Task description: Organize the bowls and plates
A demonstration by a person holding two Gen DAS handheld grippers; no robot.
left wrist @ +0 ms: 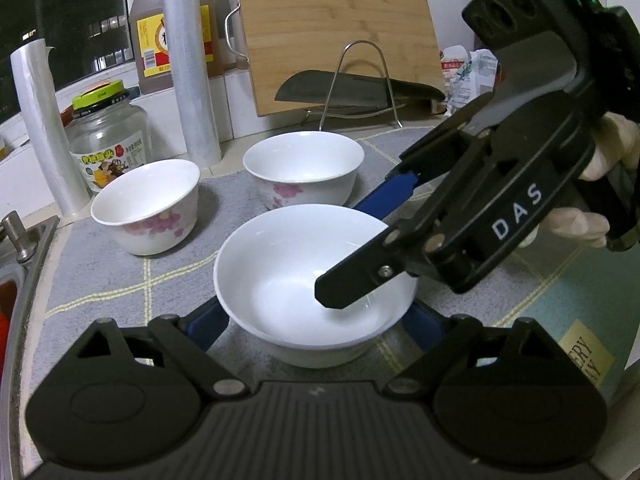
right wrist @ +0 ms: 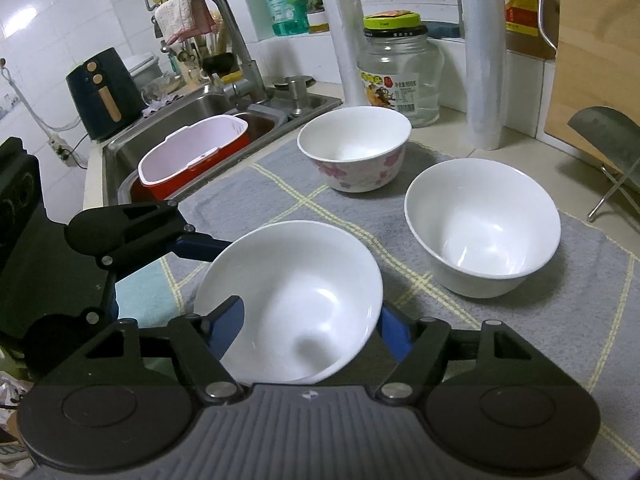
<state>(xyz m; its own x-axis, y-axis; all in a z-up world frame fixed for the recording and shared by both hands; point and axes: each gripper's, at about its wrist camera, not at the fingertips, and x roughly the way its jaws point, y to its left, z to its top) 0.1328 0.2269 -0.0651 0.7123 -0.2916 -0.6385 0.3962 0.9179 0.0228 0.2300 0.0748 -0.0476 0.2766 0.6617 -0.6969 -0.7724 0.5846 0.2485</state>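
A plain white bowl [left wrist: 296, 280] [right wrist: 296, 292] stands on the grey checked mat [left wrist: 100, 264]. My left gripper [left wrist: 316, 324] holds it, with a blue pad pressed against each side of its wall. My right gripper [left wrist: 344, 252] [right wrist: 310, 320] comes in from the right and stands open astride the bowl's rim, one finger inside and the other outside. Two bowls with pink flowers sit behind, one at the left [left wrist: 146, 208] [right wrist: 356, 148] and one further back [left wrist: 304, 172] [right wrist: 480, 228]. A finger [right wrist: 200, 249] of the left gripper shows against the bowl's far side.
A steel sink [right wrist: 224, 104] with a red and pink tub [right wrist: 192, 156] lies past the mat's left edge. A glass jar [left wrist: 108, 140], film rolls [left wrist: 188, 60], a chopping board [left wrist: 336, 32] and a cleaver on a wire rack [left wrist: 352, 88] line the back. A gloved hand [left wrist: 612, 148] grips the right tool.
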